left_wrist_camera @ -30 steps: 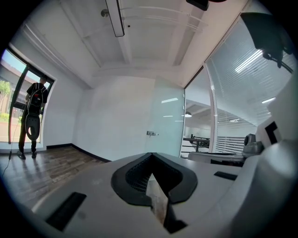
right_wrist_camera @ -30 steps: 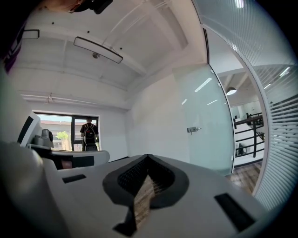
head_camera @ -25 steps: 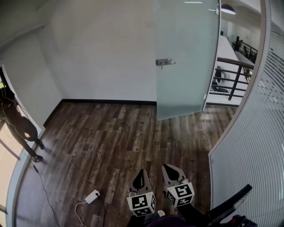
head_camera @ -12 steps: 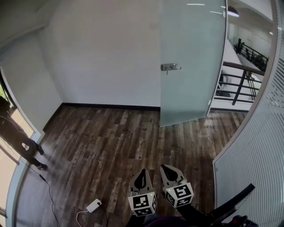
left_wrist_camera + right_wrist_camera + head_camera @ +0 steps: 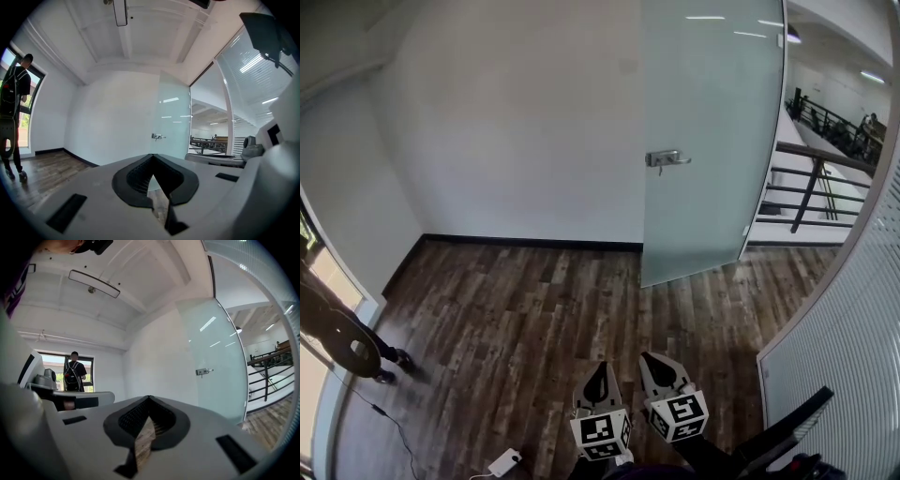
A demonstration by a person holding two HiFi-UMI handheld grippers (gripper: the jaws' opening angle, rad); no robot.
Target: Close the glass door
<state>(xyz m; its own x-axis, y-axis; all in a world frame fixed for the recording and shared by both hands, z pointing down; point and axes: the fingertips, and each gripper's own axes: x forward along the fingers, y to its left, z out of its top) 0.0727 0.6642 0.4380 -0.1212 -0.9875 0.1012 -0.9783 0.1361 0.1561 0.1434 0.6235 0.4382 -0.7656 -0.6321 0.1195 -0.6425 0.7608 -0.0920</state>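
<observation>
Glass door nearer than before, open floor up to its edge.

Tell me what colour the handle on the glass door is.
Silver, metallic handle against the frosted pale-green glass door; the head view shows it best.

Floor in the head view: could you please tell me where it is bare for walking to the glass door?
Bare boards run from the left gripper and right gripper to the door and the wall. Crowded only at lower left: a person by the window, an adapter with its cable. The slatted partition hems the right.
</observation>
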